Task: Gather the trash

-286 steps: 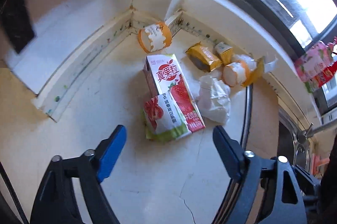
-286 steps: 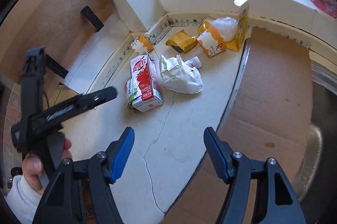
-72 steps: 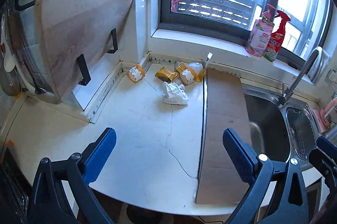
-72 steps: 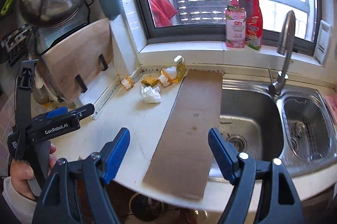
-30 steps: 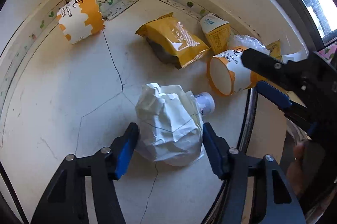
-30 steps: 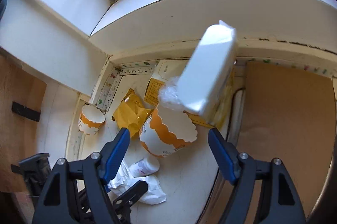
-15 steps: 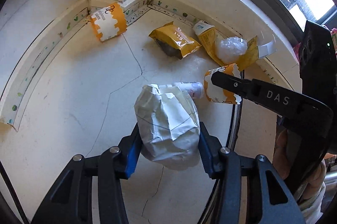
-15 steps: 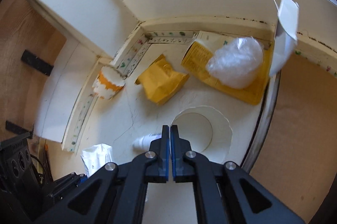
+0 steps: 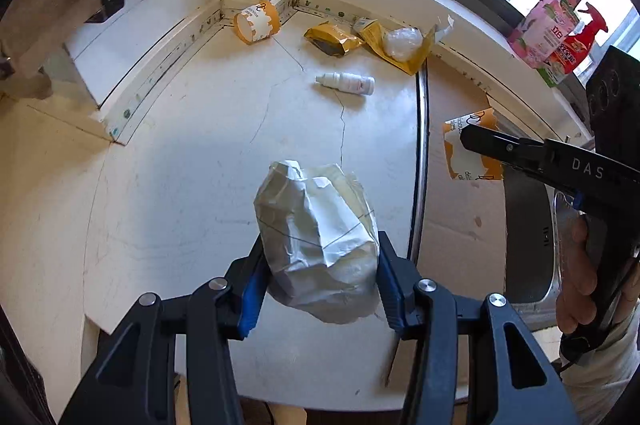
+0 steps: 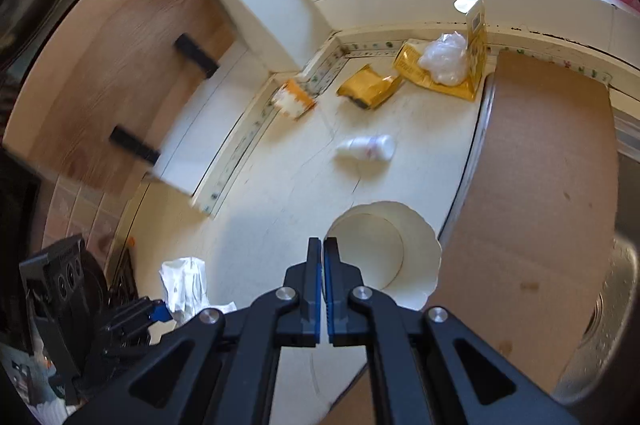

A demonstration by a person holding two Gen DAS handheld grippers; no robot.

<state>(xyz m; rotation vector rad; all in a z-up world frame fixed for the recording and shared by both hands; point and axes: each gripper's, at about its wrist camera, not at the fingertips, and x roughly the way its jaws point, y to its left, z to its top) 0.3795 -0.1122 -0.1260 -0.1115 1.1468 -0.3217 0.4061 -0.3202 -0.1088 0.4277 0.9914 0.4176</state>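
My left gripper [image 9: 320,265] is shut on a crumpled white paper bag [image 9: 316,225], held above the white counter [image 9: 180,165]. The right wrist view shows the same bag [image 10: 184,281] at lower left. My right gripper [image 10: 323,245] is shut on the wall of an orange-and-white paper cup [image 10: 384,253]. In the left wrist view that cup [image 9: 472,149] hangs from its tips over the cardboard's edge. Left on the counter are a small white bottle [image 9: 346,83], a second paper cup [image 9: 256,23], a yellow wrapper [image 9: 332,39] and a yellow carton [image 9: 404,59] with a plastic wad on it.
A brown cardboard sheet [image 10: 540,185] covers the counter beside the steel sink [image 10: 608,305]. A wooden board [image 10: 120,65] leans at the left wall. Pink and red spray bottles [image 9: 548,29] stand on the window sill. A hand [image 9: 580,285] grips the right tool.
Both grippers have pulled back and up from the trash pile. The white bag and the paper cup came away with them, leaving the small bottle exposed.
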